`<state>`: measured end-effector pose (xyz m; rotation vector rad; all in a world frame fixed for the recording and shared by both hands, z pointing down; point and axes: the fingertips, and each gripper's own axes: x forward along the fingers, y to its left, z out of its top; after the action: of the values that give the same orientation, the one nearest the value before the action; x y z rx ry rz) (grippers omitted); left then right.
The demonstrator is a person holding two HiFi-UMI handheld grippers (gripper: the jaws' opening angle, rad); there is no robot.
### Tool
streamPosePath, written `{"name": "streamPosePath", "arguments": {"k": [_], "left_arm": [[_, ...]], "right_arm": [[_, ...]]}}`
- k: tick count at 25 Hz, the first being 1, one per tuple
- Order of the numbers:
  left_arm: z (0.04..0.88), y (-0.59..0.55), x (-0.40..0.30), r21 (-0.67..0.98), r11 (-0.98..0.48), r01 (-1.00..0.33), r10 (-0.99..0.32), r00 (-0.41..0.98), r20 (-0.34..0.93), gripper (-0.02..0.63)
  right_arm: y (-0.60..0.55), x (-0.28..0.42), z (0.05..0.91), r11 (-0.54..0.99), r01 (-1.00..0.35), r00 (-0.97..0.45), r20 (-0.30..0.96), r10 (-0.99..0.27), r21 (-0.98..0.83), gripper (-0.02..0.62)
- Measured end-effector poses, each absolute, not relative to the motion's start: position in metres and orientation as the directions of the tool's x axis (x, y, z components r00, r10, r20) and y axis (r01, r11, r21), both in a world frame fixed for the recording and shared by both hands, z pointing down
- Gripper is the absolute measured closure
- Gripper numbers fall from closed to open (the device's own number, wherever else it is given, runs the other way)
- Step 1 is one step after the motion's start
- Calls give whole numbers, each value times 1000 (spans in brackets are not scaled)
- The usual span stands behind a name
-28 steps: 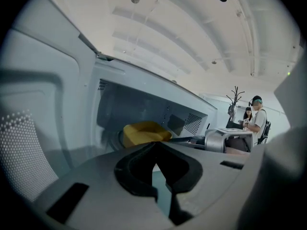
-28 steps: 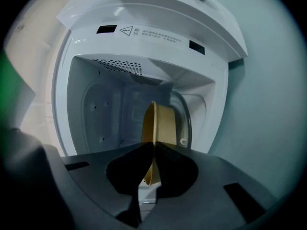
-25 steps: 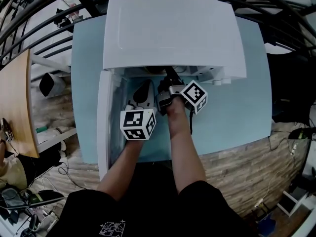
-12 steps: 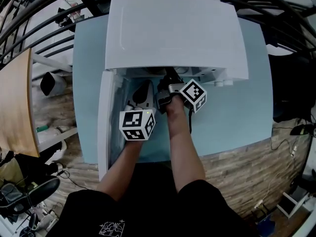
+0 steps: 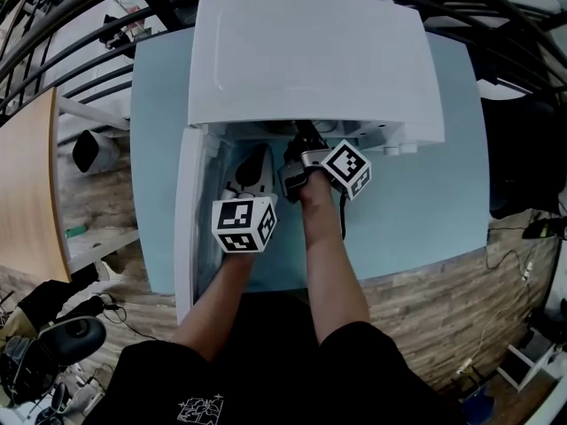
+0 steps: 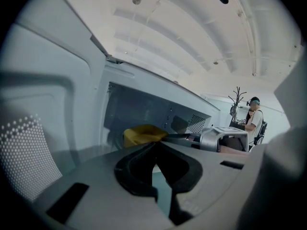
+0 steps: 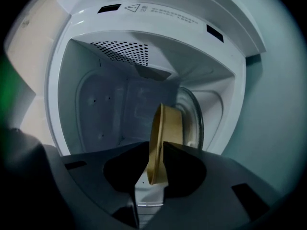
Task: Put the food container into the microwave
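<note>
The white microwave (image 5: 314, 56) stands on a light-blue table with its door (image 5: 188, 211) swung open to the left. My right gripper (image 7: 156, 147) is shut on the rim of the yellow food container (image 7: 165, 128). It holds the container inside the cavity, over the glass turntable (image 7: 194, 116). In the head view the right gripper (image 5: 299, 149) reaches into the opening and the container is hidden. My left gripper (image 5: 252, 173) sits in front of the opening beside the door. Its jaws meet with nothing between them (image 6: 154, 145). The left gripper view also shows the container (image 6: 141, 134).
The light-blue table (image 5: 425, 211) has bare surface right of the arms. The open door stands close on the left of the left gripper. A wooden desk (image 5: 27, 193) lies far left. A person (image 6: 253, 121) stands far off in the room.
Both grippers stay almost where they were, with the right one still in the microwave opening. The clutter on the floor at lower left has shifted.
</note>
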<state>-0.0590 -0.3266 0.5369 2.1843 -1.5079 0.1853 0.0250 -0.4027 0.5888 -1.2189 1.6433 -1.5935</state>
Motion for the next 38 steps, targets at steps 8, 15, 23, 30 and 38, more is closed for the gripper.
{"name": "streamPosePath", "arguments": {"k": [8,15,23,30,38], "left_arm": [[536,-323,-59,306,-282,-909,-848,385,365,598],[527,-313,-56,309,-281,-908,-853,385,353,598],[514,-299,-53,303,-289,-908,-860,385,335,598],[502,-282,-49,294,-303,-907,-861,392,323,598],[478,-258,-43,280,-323,-904,-867,401,295,598]], "right_arm": [[-393,26,591,-109,-249,-455,215,-864,-962,523],[-376,31,581,-98,-259,-458,212,-863,-961,558],[-359,35,565,-57,-267,-471,182,-863,-962,584],[-335,39,545,-10,-280,-488,151,-860,-960,589],[-302,47,512,63,-329,-505,119,-855,-942,589]]}}
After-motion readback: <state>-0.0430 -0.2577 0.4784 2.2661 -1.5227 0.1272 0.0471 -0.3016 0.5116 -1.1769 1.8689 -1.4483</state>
